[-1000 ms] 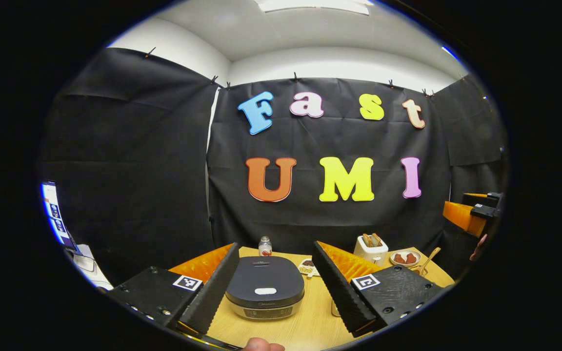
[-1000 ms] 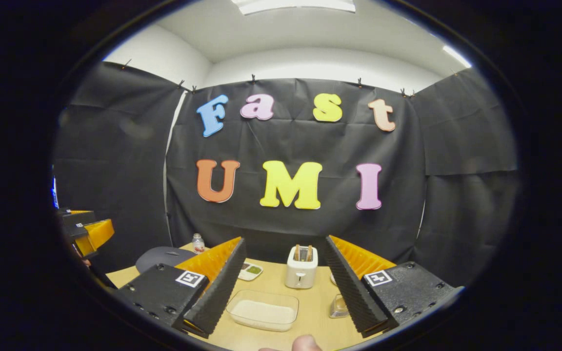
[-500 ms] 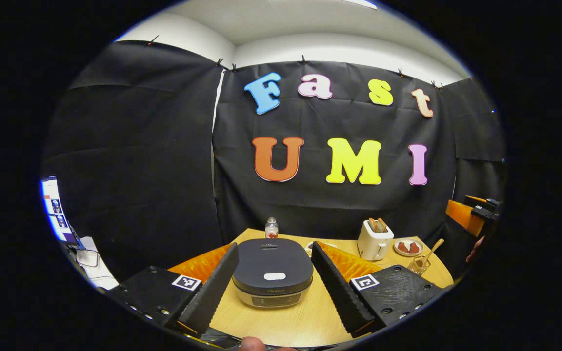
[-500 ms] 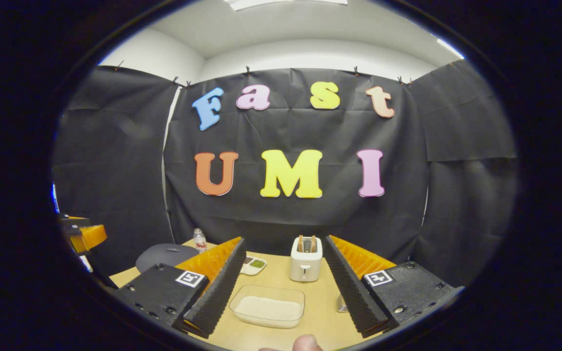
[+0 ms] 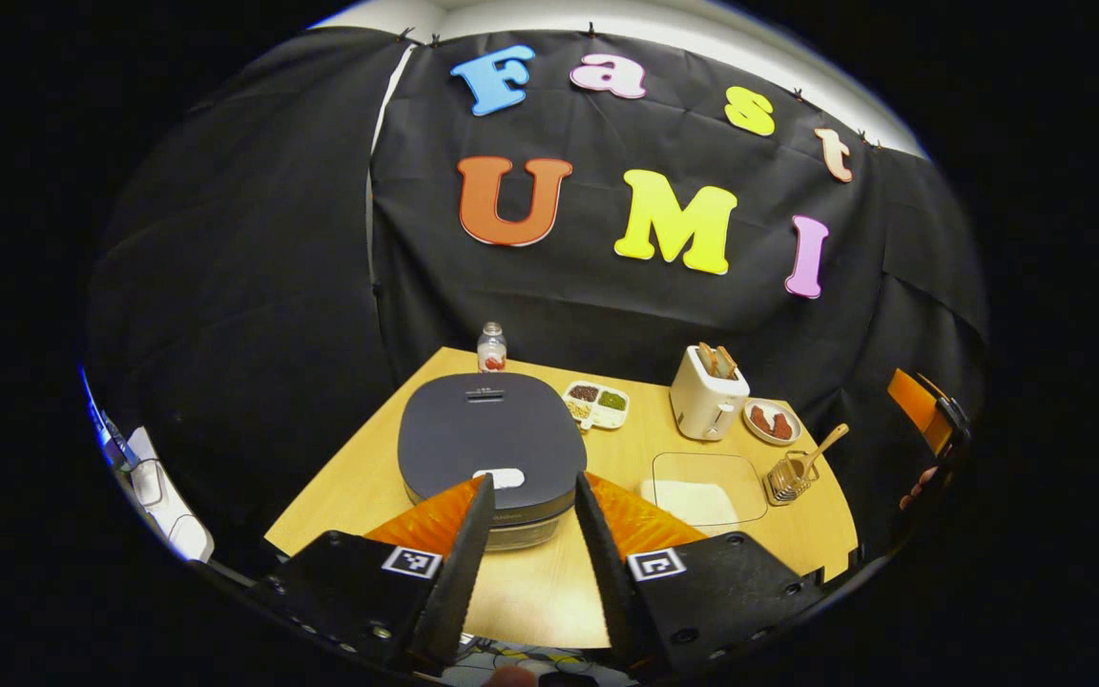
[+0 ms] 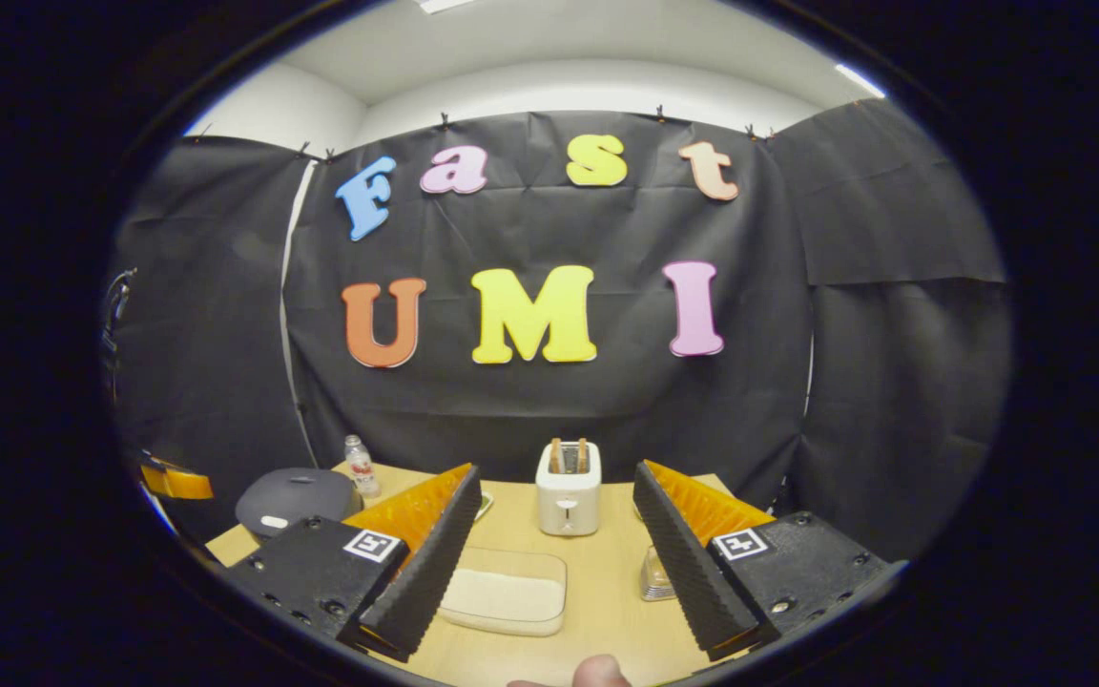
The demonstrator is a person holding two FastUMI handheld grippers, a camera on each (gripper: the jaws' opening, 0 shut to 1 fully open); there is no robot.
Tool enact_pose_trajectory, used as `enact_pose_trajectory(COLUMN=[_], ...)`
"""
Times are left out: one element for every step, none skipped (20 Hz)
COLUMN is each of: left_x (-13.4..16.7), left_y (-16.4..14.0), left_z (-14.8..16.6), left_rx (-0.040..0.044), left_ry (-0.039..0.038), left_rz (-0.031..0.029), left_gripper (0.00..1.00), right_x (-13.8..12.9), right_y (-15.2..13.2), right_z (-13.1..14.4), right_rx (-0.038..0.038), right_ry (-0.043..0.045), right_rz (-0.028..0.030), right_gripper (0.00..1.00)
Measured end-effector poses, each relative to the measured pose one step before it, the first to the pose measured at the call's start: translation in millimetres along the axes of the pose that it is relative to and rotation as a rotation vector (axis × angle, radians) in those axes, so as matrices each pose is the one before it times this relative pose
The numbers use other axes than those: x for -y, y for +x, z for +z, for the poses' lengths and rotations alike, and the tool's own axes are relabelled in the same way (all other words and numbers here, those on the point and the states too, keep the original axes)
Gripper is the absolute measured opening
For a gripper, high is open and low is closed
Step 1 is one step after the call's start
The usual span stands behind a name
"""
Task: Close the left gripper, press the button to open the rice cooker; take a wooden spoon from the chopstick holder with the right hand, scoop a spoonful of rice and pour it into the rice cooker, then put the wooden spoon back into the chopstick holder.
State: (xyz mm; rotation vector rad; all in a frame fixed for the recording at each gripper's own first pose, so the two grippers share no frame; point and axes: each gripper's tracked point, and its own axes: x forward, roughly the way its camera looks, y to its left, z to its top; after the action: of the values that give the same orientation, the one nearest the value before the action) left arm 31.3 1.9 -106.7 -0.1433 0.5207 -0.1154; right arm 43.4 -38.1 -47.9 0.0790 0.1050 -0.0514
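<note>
The left hand-held gripper [image 5: 530, 496] is seen above the near edge of the desk [image 5: 359, 487], its two fingers partly drawn together with a clear gap left between them and nothing held. Just beyond its fingertips the rice cooker [image 5: 490, 439] is seen with its dark lid down, and the pale button [image 5: 499, 477] at the lid's front edge is framed between the fingers, not touched. A small bottle [image 5: 491, 347] is placed behind the cooker, and a divided dish [image 5: 596, 404] is set beside it. A white toaster [image 5: 708, 396] is placed further along, with a small plate [image 5: 772, 423] next to it. A clear tray of rice [image 5: 706, 489] is laid in front of the toaster, and the chopstick holder [image 5: 783, 479] is found just beside that tray, the wooden spoon [image 5: 825, 446] being leaned in it, handle end down. The right hand-held gripper [image 6: 557, 520] is held wide apart and empty above the tray of rice, with the toaster seen between its fingers and the cooker off to its left
</note>
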Motion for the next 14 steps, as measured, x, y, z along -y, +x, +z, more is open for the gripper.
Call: enact_pose_trajectory(left_x=[-1.79,-2.2,-1.17,-0.57,-1.43,-0.16,-0.78,-4.54,-1.18,-2.2,-5.94,-6.75,-5.68,-4.32], left_y=[7.74,5.04,11.93,6.97,4.19,10.62,6.35,4.71,0.35,9.79,9.11,6.92,8.77,5.06], left_z=[-2.15,-5.22,-0.87,-1.43,2.01,-2.36,-4.64,-0.5,2.85,-1.23,-0.14,0.25,-2.21,-1.51], left_rx=[-0.02877,-0.03457,-0.02506,-0.02422,-0.01605,-0.03186,-0.02448,-0.01348,-0.00899,-0.02801,-0.01374,-0.0197,-0.02205,-0.01435], left_ry=[-0.00373,0.0021,-0.0002,0.00459,-0.00847,-0.00506,-0.00055,-0.00364,-0.01534,-0.00586,-0.0097,-0.01235,-0.01253,-0.00397], left_rz=[-0.00092,0.00255,0.00277,-0.0002,0.00926,-0.00524,-0.00541,0.00543,-0.00989,0.00012,0.01089,0.01259,0.01455,0.00818], left_gripper=[0.6,0.31,0.28,0.19,0.14,0.02,0.02,0.05,0.0,0.06,0.0,0.0,0.0,0.0], right_x=[9.76,9.45,9.29,8.65,8.77,8.21,8.09,6.28,5.51,4.7,4.23,4.14,3.26,4.08], right_y=[2.38,1.96,2.71,2.48,1.81,2.57,3.49,1.67,2.09,3.37,2.94,2.73,1.99,2.32], right_z=[-1.38,-2.4,-1.43,-0.61,-0.52,-0.56,-0.16,-1.04,0.05,-2.64,-1.76,-1.57,-0.57,-0.84], right_rx=[-0.00201,-0.00452,-0.00532,-0.00429,-0.00258,-0.00083,-0.00173,-0.00133,-0.00193,-0.00613,-0.00606,-0.0049,-0.0031,-0.00133], right_ry=[0.00767,0.00578,0.00571,0.00492,0.00269,0.00217,0.00335,0.00501,0.00315,-0.00054,-0.00048,-0.00021,0.00054,0.0004], right_rz=[-0.0176,-0.01861,-0.01636,-0.01643,-0.01731,-0.01737,-0.01558,-0.01232,-0.01117,-0.00833,-0.00632,-0.0072,-0.00709,-0.00803], right_gripper=[1.0,0.99,0.99,0.99,0.99,1.0,1.0,1.0,1.0,1.0,1.0,0.99,0.99,1.0])
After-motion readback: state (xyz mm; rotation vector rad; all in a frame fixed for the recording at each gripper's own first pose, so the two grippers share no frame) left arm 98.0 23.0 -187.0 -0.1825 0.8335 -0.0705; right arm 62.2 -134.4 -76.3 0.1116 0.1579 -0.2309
